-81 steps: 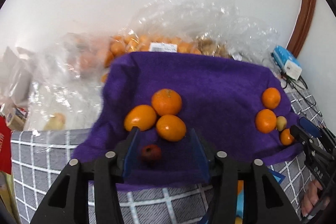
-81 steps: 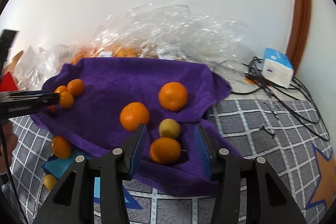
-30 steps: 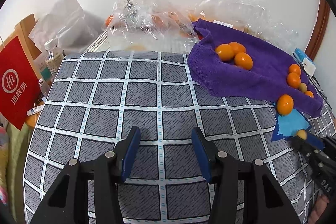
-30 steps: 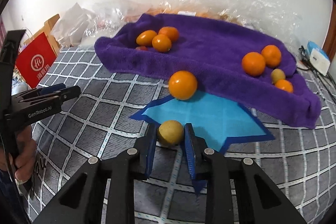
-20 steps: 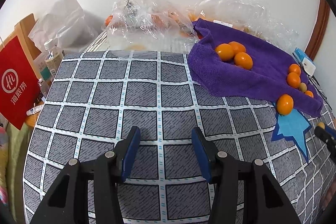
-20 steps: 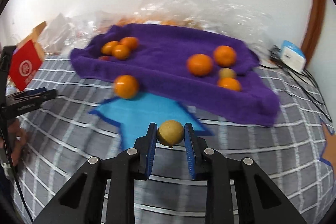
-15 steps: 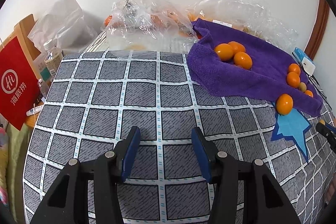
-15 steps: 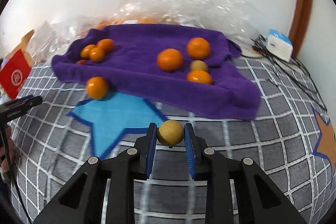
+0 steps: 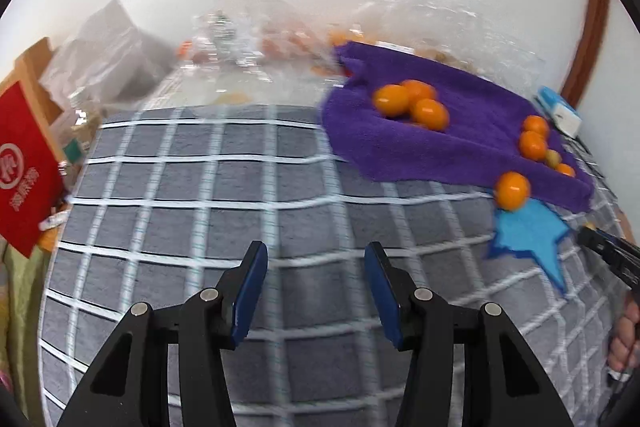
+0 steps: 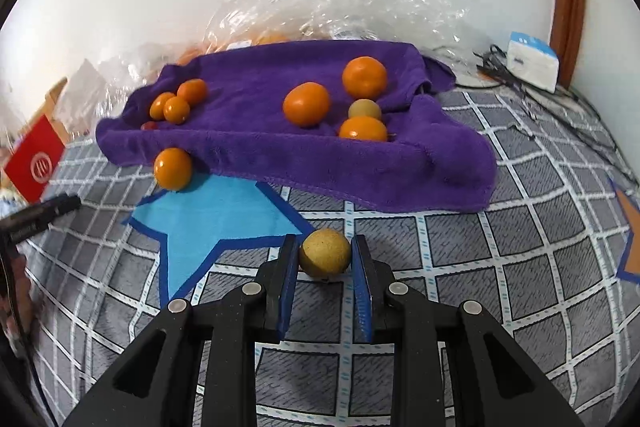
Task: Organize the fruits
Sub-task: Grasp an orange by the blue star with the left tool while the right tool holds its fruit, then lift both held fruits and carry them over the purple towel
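My right gripper (image 10: 325,255) is shut on a small yellow-brown fruit (image 10: 325,252), held over the grey checked cloth in front of the purple towel (image 10: 280,147). On the towel lie several oranges: one cluster at the left (image 10: 178,103) with a small red fruit (image 10: 149,125), and another at the right (image 10: 306,103) with a second yellow-brown fruit (image 10: 364,109). One orange (image 10: 173,169) rests off the towel at the tip of a blue star patch (image 10: 216,211). My left gripper (image 9: 316,263) stands open over bare checked cloth, nothing between its fingers, far left of the towel (image 9: 440,143).
Clear plastic bags of fruit (image 10: 340,7) lie behind the towel against the wall. A white and blue box (image 10: 532,61) with cables sits at the back right. A red bag (image 9: 24,163) stands at the left edge. A hand (image 9: 624,339) holds the other gripper at right.
My right gripper lifted the yellow-brown fruit off the blue star and carried it to the right, in front of the towel. The left gripper stayed nearly where it was, still open.
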Action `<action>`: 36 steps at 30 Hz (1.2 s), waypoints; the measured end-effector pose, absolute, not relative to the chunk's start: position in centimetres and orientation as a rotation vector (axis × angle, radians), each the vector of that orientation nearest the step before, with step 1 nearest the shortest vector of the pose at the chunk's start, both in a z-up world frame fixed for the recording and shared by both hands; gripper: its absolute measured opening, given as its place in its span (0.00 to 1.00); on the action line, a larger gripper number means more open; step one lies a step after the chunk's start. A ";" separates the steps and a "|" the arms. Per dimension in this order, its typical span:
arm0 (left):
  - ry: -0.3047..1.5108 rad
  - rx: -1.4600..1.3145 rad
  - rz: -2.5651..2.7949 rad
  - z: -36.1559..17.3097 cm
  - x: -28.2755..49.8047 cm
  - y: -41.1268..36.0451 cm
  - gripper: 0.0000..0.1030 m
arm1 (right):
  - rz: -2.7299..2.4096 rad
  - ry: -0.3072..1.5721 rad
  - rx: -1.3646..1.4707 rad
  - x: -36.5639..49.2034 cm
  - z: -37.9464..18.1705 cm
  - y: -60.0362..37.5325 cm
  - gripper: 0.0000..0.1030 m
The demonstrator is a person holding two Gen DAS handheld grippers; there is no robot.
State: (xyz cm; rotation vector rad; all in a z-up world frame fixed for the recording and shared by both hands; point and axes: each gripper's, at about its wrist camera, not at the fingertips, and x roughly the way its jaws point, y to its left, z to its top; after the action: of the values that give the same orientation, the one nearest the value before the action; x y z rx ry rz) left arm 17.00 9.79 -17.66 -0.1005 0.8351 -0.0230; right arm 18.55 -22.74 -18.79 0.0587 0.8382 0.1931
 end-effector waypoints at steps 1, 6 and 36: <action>0.839 -0.110 -0.057 -17.3 17.0 9.1 0.47 | 0.189 0.837 0.078 18.5 -18.8 -23.1 0.25; 0.822 -0.091 -0.169 -15.6 17.6 3.9 0.47 | 0.184 0.830 0.096 18.5 -18.8 -23.4 0.26; 0.752 -0.207 -0.283 -16.6 21.5 -1.8 0.30 | 0.238 0.846 0.113 18.6 -19.2 -23.3 0.26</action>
State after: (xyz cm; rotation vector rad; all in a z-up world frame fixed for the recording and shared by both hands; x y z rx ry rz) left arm 21.53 -1.83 -16.55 -0.2067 0.7519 -0.2826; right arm 18.63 -23.33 -19.22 0.1133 0.8464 0.2377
